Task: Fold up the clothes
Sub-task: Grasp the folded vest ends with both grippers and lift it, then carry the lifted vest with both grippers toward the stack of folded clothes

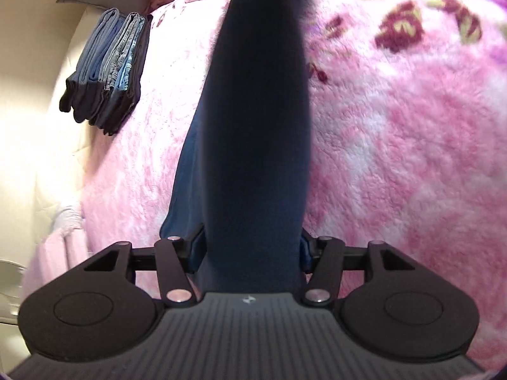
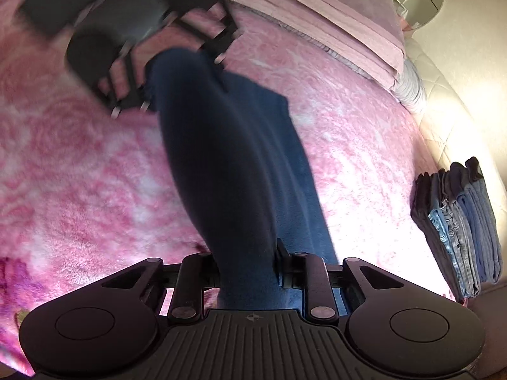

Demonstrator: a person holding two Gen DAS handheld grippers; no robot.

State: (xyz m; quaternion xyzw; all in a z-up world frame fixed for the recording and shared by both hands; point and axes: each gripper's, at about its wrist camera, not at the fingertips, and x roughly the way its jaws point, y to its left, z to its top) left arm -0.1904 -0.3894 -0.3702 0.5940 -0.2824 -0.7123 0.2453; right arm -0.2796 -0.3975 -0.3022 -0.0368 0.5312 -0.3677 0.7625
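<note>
A dark navy garment (image 1: 256, 133) hangs stretched between my two grippers above a fluffy pink blanket (image 1: 396, 158). My left gripper (image 1: 252, 250) is shut on one end of it, and the cloth hides the fingertips. In the right wrist view the same navy garment (image 2: 234, 171) runs from my right gripper (image 2: 248, 269), shut on its near end, up to the left gripper (image 2: 177, 63), blurred at the upper left and clamped on the far end. The cloth sags slightly toward the pink blanket (image 2: 79, 174), and a lighter blue fold shows along one edge.
A stack of folded jeans and dark trousers (image 1: 107, 69) sits at the blanket's edge by a cream padded wall (image 2: 459, 231). Folded pink bedding (image 2: 317, 15) lies at the head of the bed. A round mirror-like object (image 2: 421, 6) stands beyond it.
</note>
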